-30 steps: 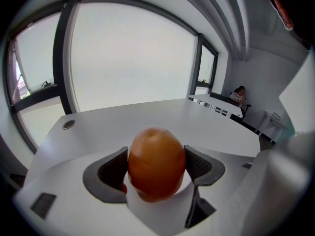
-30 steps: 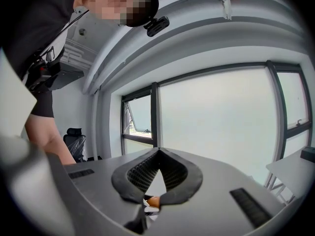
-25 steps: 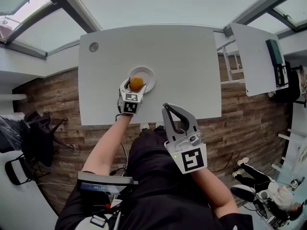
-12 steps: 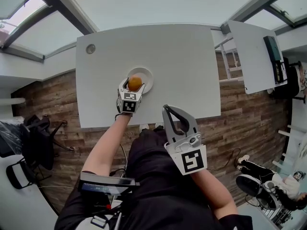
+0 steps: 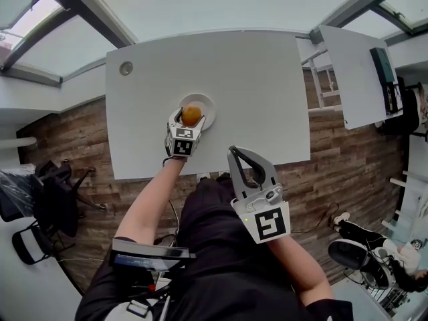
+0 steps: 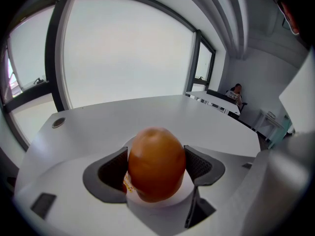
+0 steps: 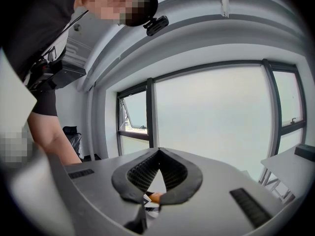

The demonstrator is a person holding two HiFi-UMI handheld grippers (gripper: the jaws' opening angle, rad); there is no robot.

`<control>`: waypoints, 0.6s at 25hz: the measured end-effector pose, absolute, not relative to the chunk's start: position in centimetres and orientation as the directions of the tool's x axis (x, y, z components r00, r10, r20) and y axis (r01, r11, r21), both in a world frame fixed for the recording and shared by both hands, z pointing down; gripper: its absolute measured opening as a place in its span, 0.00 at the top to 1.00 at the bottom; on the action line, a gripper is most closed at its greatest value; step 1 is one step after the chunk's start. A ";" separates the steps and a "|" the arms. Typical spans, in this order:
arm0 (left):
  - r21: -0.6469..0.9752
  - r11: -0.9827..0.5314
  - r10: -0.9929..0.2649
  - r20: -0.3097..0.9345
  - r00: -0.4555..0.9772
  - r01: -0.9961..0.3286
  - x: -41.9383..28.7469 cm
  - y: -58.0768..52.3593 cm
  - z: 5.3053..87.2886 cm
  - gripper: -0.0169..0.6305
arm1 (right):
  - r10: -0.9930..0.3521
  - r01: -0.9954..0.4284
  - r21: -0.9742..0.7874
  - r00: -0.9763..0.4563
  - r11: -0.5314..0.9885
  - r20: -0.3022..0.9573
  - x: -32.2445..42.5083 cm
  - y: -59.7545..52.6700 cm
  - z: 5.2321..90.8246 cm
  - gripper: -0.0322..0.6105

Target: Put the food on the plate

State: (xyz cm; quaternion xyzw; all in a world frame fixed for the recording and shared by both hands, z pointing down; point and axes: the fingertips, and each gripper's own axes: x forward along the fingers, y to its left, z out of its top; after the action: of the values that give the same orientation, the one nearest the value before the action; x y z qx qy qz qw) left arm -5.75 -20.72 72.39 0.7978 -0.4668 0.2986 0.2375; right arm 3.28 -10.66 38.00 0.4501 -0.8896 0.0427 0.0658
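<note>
Left tool (image 6: 156, 167) clamped on food (image 6: 156, 162), over the plate (image 5: 206, 104).
Plate sits on the worktop (image 5: 254, 85), near its front edge. Right tool (image 7: 158, 152): jaw tips together, empty, off the worktop by the torso.

Bare table (image 5: 254, 99) spreads from the plate (image 5: 210, 108) toward 12 and 3 o'clock. A round grommet (image 5: 126, 68) (small, at the far corner) sits at 10 o'clock.

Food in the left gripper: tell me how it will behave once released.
The food is smooth and egg-shaped, so it will likely roll if released off-centre on the plate. No dent shows where the jaws press it, so it seems firm. Its slight sheen suggests it may be slippery.
</note>
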 end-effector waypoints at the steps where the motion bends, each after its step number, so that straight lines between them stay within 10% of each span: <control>1: 0.104 -0.453 -0.598 0.701 0.389 -0.885 -5.6 -20.8 72.4 0.45 | -0.796 -0.808 -0.016 -0.584 0.590 0.157 3.4 -10.7 38.0 0.95; 15: 0.131 -0.454 -0.583 0.704 0.405 -0.881 -4.8 -21.5 72.8 0.45 | -0.815 -0.829 -0.028 -0.555 0.559 0.166 4.9 -11.3 38.5 0.95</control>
State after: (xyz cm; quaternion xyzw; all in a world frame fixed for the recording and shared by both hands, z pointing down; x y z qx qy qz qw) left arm -4.77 -21.48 72.75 0.7996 -0.4577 0.2963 0.2517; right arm 4.93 -11.30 38.48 0.4669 -0.8803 0.0517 0.0670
